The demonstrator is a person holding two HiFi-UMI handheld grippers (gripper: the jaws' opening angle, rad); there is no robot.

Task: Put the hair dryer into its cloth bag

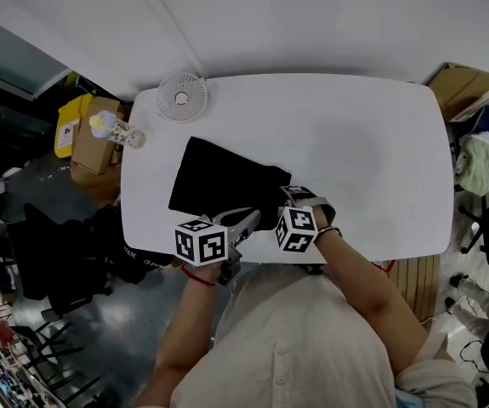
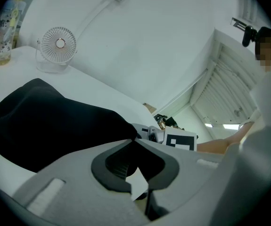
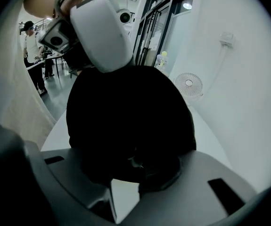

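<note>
The black cloth bag (image 1: 218,181) lies on the white table (image 1: 355,160), its near end between my two grippers. My left gripper (image 1: 248,219) is shut on a corner of the bag's (image 2: 45,121) near edge, the cloth running into the jaws of the left gripper (image 2: 134,142). My right gripper (image 1: 299,198) is closed partway on a thick black bulk of the bag (image 3: 130,112), which fills the jaws of the right gripper (image 3: 137,161). No hair dryer shows apart from the cloth; whether it is inside the bulk I cannot tell.
A small white fan (image 1: 181,97) stands at the table's far left corner, with a clear bottle (image 1: 118,129) at the left edge. Cardboard boxes (image 1: 91,138) sit on the floor to the left. A person stands far off in the right gripper view.
</note>
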